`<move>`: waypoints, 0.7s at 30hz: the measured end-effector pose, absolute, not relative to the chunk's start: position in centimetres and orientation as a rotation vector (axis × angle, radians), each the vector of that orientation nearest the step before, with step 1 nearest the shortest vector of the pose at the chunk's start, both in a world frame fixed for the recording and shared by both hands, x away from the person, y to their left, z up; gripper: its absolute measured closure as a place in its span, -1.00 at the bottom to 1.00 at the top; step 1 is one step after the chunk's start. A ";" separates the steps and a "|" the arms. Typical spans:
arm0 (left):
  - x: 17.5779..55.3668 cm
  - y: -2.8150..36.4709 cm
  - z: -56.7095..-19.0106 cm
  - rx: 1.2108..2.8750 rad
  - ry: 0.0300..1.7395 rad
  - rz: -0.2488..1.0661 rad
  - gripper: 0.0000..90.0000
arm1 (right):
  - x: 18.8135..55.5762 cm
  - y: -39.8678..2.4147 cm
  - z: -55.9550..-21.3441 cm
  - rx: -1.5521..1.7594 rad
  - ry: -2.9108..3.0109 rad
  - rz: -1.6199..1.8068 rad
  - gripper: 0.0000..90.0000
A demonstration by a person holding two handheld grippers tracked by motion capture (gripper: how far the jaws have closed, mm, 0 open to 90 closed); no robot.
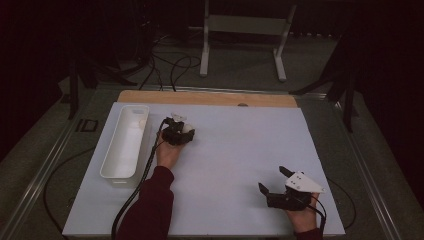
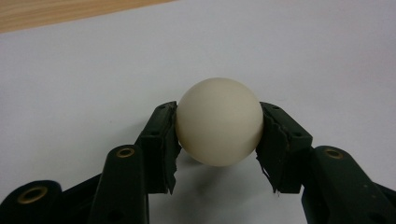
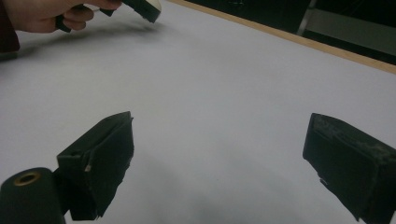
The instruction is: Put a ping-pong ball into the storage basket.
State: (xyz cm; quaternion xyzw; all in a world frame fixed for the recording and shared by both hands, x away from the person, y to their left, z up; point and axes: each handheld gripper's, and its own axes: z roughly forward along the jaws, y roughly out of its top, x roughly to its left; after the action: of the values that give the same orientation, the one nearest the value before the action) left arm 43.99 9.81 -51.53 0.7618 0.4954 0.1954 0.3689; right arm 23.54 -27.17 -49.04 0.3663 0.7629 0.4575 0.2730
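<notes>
Right gripper view looks past its own wide-open, empty jaws to the left hand [image 3: 44, 16] far off across the white worktop [image 3: 224, 93]. High view places the right tool [image 1: 274, 180] near the front right corner, gaping, nothing in it. Farther up, left tool [image 1: 182, 131] sits just right of the white bin [image 1: 114, 155]. Left gripper view gives the detail: both pads press the sides of a cream ball [image 2: 219, 121], squarely between the jaw tips, ball resting on the worktop, wooden edge [image 2: 56, 11] beyond.
</notes>
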 end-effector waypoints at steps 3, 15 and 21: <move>43.8 9.7 -51.3 1.952 1.264 0.505 0.14 | 23.6 -27.2 -49.1 0.985 2.053 1.231 -0.81; 43.3 9.8 -50.1 1.941 1.254 0.512 0.14 | 23.5 -27.2 -49.0 0.986 2.053 1.231 -0.81; 42.9 9.7 -49.6 1.942 1.242 0.518 0.14 | 23.5 -27.2 -49.0 0.986 2.053 1.230 -0.81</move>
State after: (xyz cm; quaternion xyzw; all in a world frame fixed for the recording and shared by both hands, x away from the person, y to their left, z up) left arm 42.90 9.74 -49.60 0.7605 0.4862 0.2027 0.3798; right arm 23.52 -27.16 -49.04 0.3665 0.7629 0.4573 0.2730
